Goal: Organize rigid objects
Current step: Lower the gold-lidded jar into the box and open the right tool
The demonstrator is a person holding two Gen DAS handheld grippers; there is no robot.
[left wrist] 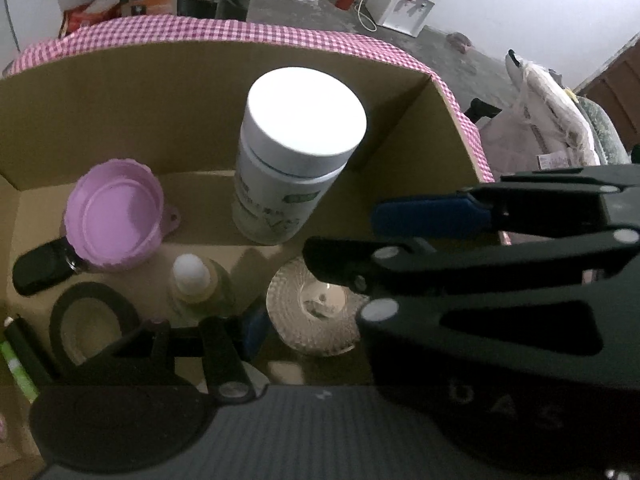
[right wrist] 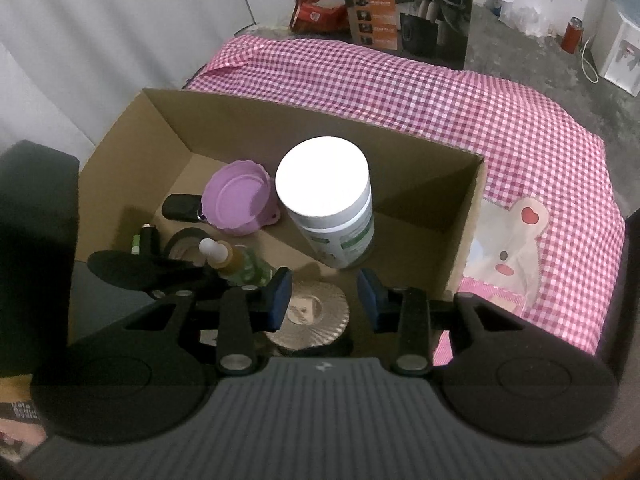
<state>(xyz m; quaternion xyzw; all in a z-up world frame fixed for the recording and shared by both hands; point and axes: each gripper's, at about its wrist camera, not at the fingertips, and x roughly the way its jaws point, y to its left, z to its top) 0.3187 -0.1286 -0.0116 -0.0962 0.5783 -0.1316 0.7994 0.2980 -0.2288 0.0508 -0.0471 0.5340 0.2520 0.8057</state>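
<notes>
Both grippers hung over the cardboard box [right wrist: 404, 184], the glass dish [right wrist: 308, 316] beneath them.

The right gripper [right wrist: 324, 298] stood spread above the dish, gripping nothing. The left gripper [left wrist: 256, 328] reached in beside it; I cannot tell its state. The dish lay near the front wall, the white jar [right wrist: 328, 208] behind. A clean grasp probably meant lowering straight, pads astride the rim, clear of the dropper bottle [right wrist: 224, 256].

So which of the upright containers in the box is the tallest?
The white-lidded jar with the green label. It towers over the small dropper bottle with its white tip and the low purple cup beside it.
</notes>
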